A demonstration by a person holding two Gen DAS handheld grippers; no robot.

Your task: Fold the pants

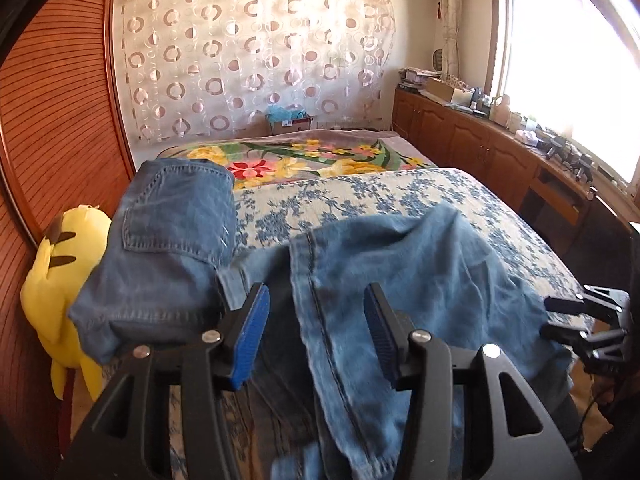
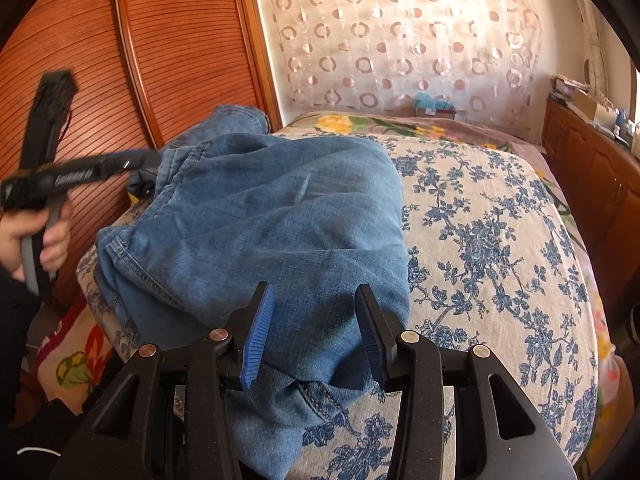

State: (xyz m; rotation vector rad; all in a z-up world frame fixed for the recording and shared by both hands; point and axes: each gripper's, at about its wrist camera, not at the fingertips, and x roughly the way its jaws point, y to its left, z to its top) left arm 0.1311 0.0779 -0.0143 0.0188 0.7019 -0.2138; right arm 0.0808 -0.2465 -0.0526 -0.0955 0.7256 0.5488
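We see the pants [image 2: 256, 216], blue jeans, lying on the bed [image 2: 500, 240]. The top part with the back pocket [image 1: 176, 220] is bunched up at the left side of the bed, next to a yellow soft toy [image 1: 60, 280]. The legs run down toward us and hang a bit over the near edge of the bed. The cloth is lumpy and has many wrinkles, so the fold is not neat yet.

Our left gripper [image 1: 316, 328] is over a leg seam. Its blue pads [image 1: 252, 336] stand apart and squeeze nothing, so it holds nothing. Our right gripper [image 2: 314, 328] is low over the cloth near the hem. Its pads [image 2: 258, 336] stand apart too, with cloth under the gap. They do not seem to pinch it, so we think it is let go.

We think we are between grabs, with one fold laid down. Next we need to pick an edge of the pants with each gripper, close on it, and bring the legs up over the top part. We should pull the cloth flat first, or the lumps will stay inside.

Past the bed are a flower blanket [image 1: 304, 160], a curtain [image 1: 256, 48] with rings, a wood wall [image 1: 52, 112], and a long counter [image 1: 500, 152] under the bright window [image 1: 580, 60].
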